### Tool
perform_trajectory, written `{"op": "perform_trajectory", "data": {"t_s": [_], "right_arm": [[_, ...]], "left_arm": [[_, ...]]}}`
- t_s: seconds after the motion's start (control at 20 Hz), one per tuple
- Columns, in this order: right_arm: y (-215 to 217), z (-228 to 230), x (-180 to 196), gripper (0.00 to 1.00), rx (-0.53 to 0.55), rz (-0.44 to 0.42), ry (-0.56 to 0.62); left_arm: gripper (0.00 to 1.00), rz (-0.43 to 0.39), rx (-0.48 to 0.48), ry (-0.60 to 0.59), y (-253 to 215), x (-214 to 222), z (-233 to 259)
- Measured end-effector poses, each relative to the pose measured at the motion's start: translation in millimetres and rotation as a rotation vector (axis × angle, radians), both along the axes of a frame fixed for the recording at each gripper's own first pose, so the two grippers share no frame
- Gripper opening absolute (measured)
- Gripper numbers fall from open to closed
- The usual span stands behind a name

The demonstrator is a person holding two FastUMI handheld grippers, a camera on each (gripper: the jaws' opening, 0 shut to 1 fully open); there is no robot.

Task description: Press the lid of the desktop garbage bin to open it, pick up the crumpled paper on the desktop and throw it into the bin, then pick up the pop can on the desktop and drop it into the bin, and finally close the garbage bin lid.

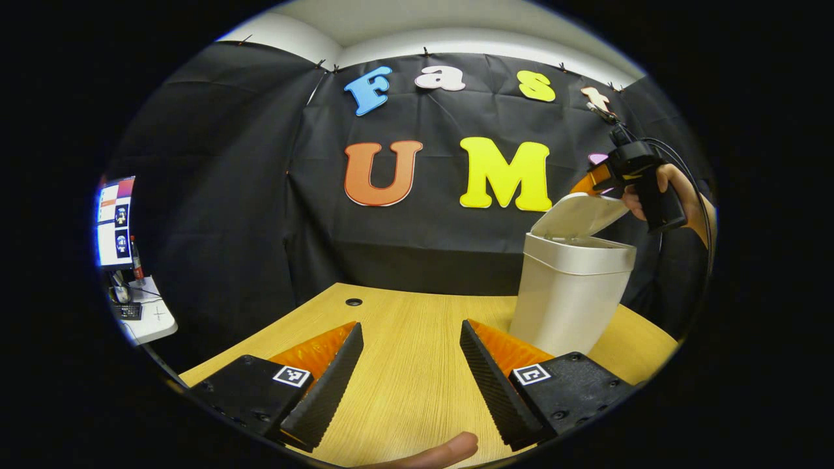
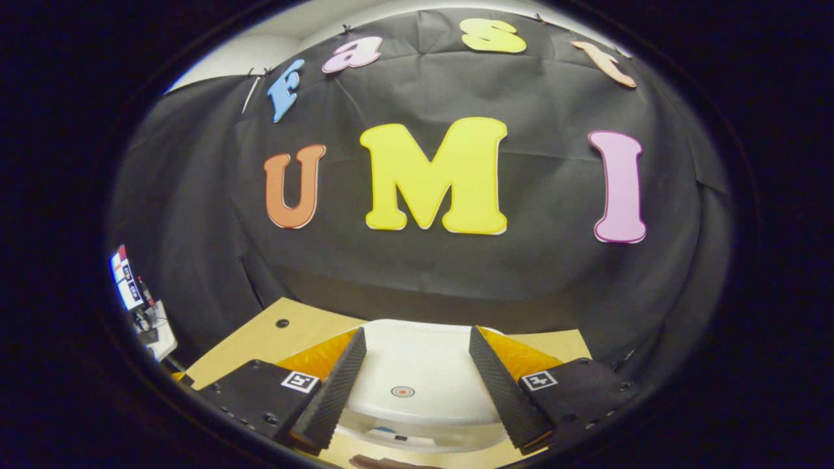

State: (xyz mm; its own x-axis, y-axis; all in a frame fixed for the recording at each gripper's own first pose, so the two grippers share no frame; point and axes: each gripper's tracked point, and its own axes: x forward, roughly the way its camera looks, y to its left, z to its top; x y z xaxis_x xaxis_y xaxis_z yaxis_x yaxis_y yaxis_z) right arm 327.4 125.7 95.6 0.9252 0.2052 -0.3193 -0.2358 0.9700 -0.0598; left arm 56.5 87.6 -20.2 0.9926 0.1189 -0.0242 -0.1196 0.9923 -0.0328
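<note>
Left gripper view: the left gripper (image 1: 410, 368) hovers low over the wooden desktop (image 1: 410, 312) with its fingers spread wide and nothing between them. The garbage bin (image 1: 570, 286) stands on the desktop ahead and to the right of the fingers. Its lid (image 1: 576, 213) is tilted up, partly raised. The right gripper (image 1: 603, 176), held by a hand (image 1: 671, 185), sits above and just behind the raised lid; its finger state cannot be told from here. No crumpled paper or pop can appears on the visible part of the desktop.

Hazard: the bin is tall and looks light. A downward or sideways push on the raised lid can tip or slide the bin, since the left gripper is not bracing it. If the lid carries a spring latch, a partial press can leave it unlatched.

Right gripper view: the right gripper (image 2: 414, 384) is released, fingers apart, directly above the lid (image 2: 417, 365); both fingers flank it without pressing on it. A small round target mark (image 2: 402, 391) lies on the lid between the fingers.

Hazard: a press landing off this mark can fail to engage the latch.

Markings: square coded tags (image 1: 291, 376) sit on each gripper body. A monitor (image 1: 115, 223) at the far left is too small to read. No brand text is legible on the bin.
</note>
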Motion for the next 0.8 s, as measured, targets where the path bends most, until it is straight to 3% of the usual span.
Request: {"op": "perform_trajectory", "data": {"t_s": [0.5, 0.75, 0.8], "right_arm": [[-4, -43, -15, 0.94, -0.002, 0.003, 0.074], [-6, -57, -20, 0.98, -0.057, -0.015, 0.091], [-7, -56, -22, 0.94, -0.048, -0.023, 0.083]], "left_arm": [[0.97, 0.010, -0.010, 0.018, 3, 3, -4], [0.97, 0.011, -0.014, 0.023, 3, 5, -6], [0.96, 0.010, -0.013, 0.022, 3, 5, -6]]}}
